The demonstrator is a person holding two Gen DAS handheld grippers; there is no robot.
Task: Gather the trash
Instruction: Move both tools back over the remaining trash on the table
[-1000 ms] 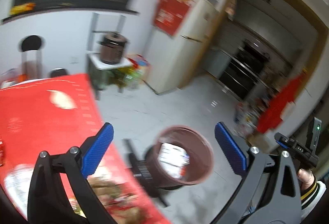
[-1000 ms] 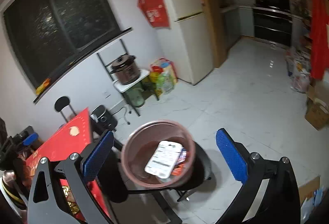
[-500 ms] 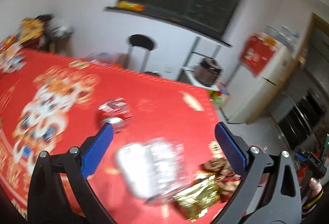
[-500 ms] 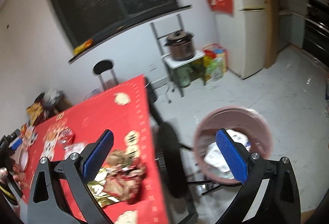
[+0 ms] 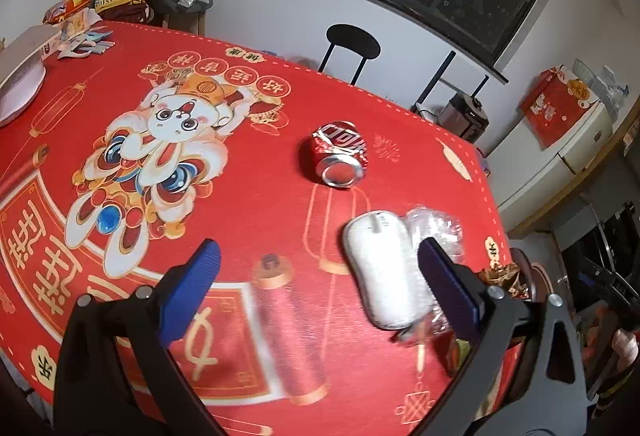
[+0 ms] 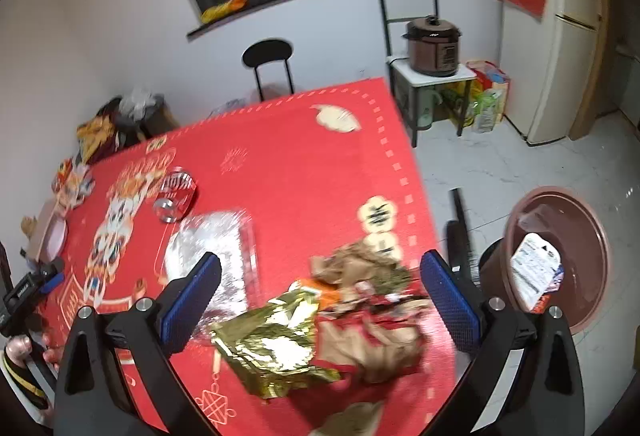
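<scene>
In the left wrist view my left gripper (image 5: 316, 284) is open and empty above the red tablecloth (image 5: 248, 172). A crushed red can (image 5: 339, 154) lies ahead of it. A white oblong piece in clear plastic packaging (image 5: 382, 268) lies by the right finger (image 5: 448, 288). In the right wrist view my right gripper (image 6: 320, 300) is open and empty over a heap of gold foil (image 6: 272, 344) and brown and red wrappers (image 6: 372, 316) near the table's edge. The brown bin (image 6: 560, 256), holding paper trash, stands on the floor at right. The can (image 6: 176, 196) and clear packaging (image 6: 216, 252) show at left.
A white plate (image 5: 20, 84) and loose packets (image 5: 80, 36) lie at the table's far left corner. A black stool (image 6: 268, 64) stands behind the table. A rice cooker (image 6: 434, 48) on a small stand and a fridge (image 6: 552, 44) are to the right. A black chair (image 6: 460, 236) stands beside the bin.
Both grippers have swung left from the bin to the table. The left one now faces the can and white packaging; the right one is over the wrapper heap. Both stay open.
</scene>
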